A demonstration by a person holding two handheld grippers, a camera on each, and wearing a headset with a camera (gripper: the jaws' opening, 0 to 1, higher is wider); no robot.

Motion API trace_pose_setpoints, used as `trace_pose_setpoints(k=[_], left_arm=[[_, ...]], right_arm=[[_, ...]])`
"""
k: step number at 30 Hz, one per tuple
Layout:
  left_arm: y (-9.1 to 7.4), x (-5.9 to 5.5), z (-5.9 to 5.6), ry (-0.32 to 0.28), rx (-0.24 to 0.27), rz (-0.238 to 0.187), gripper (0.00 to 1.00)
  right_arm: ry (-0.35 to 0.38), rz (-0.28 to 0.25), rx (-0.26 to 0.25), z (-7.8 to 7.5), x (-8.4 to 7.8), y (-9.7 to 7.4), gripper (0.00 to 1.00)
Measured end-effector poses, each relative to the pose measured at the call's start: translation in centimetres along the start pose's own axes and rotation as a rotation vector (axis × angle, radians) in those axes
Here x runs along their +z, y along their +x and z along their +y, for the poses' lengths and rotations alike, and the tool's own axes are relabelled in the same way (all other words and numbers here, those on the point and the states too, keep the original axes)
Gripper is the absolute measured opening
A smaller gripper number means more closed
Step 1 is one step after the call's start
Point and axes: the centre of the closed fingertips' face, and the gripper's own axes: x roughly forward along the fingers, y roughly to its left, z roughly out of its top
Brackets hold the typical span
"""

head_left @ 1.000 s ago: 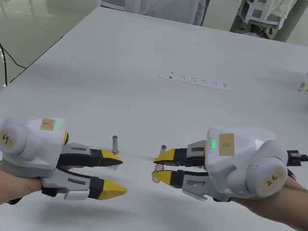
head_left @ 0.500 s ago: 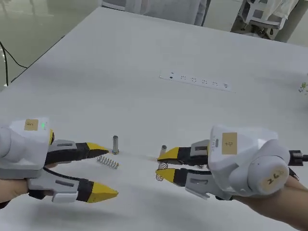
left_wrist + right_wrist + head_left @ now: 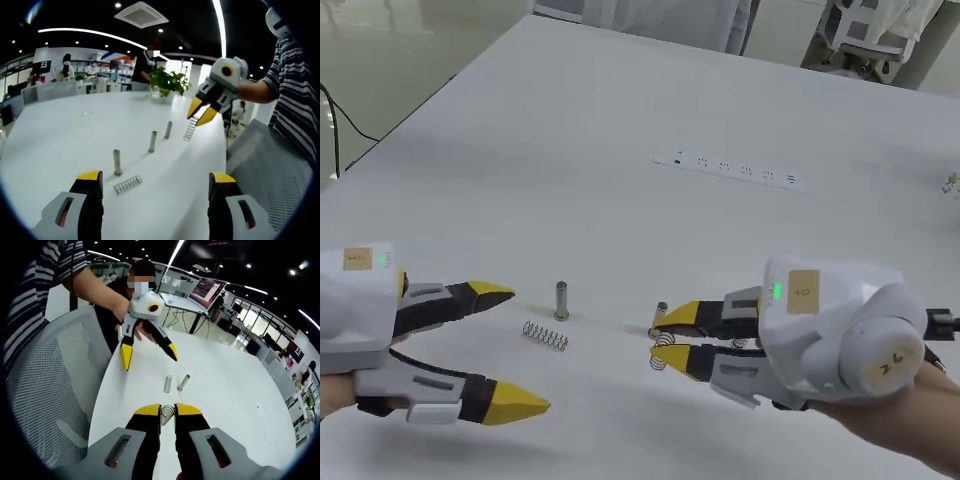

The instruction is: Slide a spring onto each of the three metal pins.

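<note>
Head view: right gripper now pinches a spring; left gripper retreated.

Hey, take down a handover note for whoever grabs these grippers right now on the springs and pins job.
Left gripper: open, empty, just short of the loose spring lying on the table beside the near pin.
Right gripper: shut on a second spring, close to the far pin.
The middle pin and both others stand bare.
Done: no pin loaded. Left: all three.
</note>
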Motion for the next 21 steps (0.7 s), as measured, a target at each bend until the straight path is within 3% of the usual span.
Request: trace_pose_setpoints(k=[8,21], left_arm=[[-0.2,0.0,0.7,-0.023,0.041,-0.02,0.98],[-0.6,-0.2,1.1,-0.034,0.058,-0.022,0.98]], right_arm=[[0.022,0.011,0.001,-0.8,-0.5,0.1,0.07],[0.091,0.031,0.038,-2.8,-0.7,0.6,0.07]])
